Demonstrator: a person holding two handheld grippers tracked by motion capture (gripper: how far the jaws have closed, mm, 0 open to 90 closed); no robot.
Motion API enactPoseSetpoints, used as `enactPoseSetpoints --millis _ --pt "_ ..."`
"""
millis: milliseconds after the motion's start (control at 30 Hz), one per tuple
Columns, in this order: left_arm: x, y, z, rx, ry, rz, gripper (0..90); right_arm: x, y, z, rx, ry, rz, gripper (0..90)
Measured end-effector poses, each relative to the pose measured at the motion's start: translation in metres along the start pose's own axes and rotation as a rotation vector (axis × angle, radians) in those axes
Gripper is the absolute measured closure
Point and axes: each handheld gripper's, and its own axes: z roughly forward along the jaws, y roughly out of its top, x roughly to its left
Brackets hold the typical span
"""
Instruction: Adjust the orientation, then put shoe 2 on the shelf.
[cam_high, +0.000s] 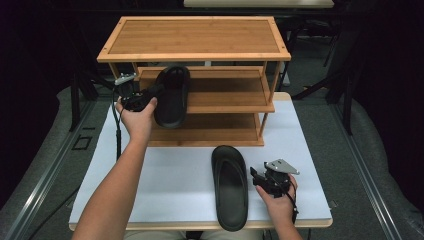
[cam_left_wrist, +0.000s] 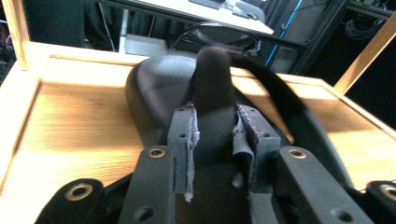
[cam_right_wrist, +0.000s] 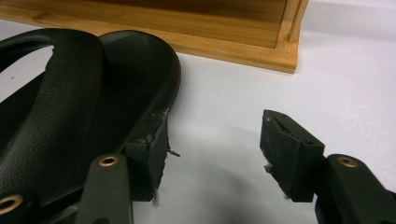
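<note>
White table (cam_high: 165, 175) carried a bamboo rack (cam_high: 195, 37). My left gripper (cam_left_wrist: 215, 140) pinched the strap of one black slipper (cam_high: 172, 95) over the middle shelf (cam_high: 225, 92). My right gripper (cam_right_wrist: 212, 154) stood spread, one jaw against the second slipper (cam_high: 230, 187) lying on the table.

two black slides. one (cam_high: 173, 95) up on the rack's (cam_high: 235, 99) middle shelf, heel hanging off the front edge, strap pinched in the left gripper (cam_high: 148, 94). other (cam_high: 230, 186) flat on the white table (cam_high: 170, 175), toe toward the rack.
</note>
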Motion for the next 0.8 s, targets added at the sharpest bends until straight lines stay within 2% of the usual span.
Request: enactPoseSetpoints --millis 133,167,300,400,467,500,567,633,700,733,800 --pt "-0.001 0.003 -0.009 -0.008 -0.009 0.032 66.9 0.0 0.0 0.0 0.001 -0.005 0.002 41.3" --pt "-0.002 0.003 -0.012 -0.018 -0.018 0.029 66.4 0.0 0.0 0.0 0.0 -0.006 0.0 41.3" --pt "-0.004 0.005 -0.029 -0.044 -0.04 0.049 63.4 0.001 0.001 -0.002 -0.016 -0.01 -0.001 41.3" --pt "-0.003 0.001 -0.045 -0.085 -0.081 0.023 61.6 0.001 0.001 -0.003 -0.014 -0.013 -0.003 41.3" --pt "-0.002 -0.004 -0.056 -0.105 -0.116 0.014 59.4 0.001 0.001 -0.005 -0.015 -0.016 -0.006 41.3" --pt "-0.002 -0.008 -0.06 -0.107 -0.125 0.022 59.1 0.002 0.001 -0.005 -0.038 -0.02 -0.007 41.3" --pt "0.0 -0.016 -0.07 -0.095 -0.138 0.046 58.2 0.003 0.001 -0.008 -0.035 -0.036 -0.014 41.3" --pt "0.005 -0.025 -0.079 -0.083 -0.144 0.058 57.5 0.004 0.001 -0.009 -0.048 -0.028 -0.017 41.4" --pt "0.01 -0.035 -0.088 -0.075 -0.152 0.053 55.9 0.005 0.002 -0.01 -0.043 -0.032 -0.017 41.4" --pt "0.013 -0.04 -0.092 -0.06 -0.153 0.05 55.2 0.006 0.002 -0.01 -0.059 -0.033 -0.019 41.4" --pt "0.019 -0.051 -0.102 -0.051 -0.155 0.059 54.2 0.007 0.002 -0.011 -0.048 -0.033 -0.017 41.4"
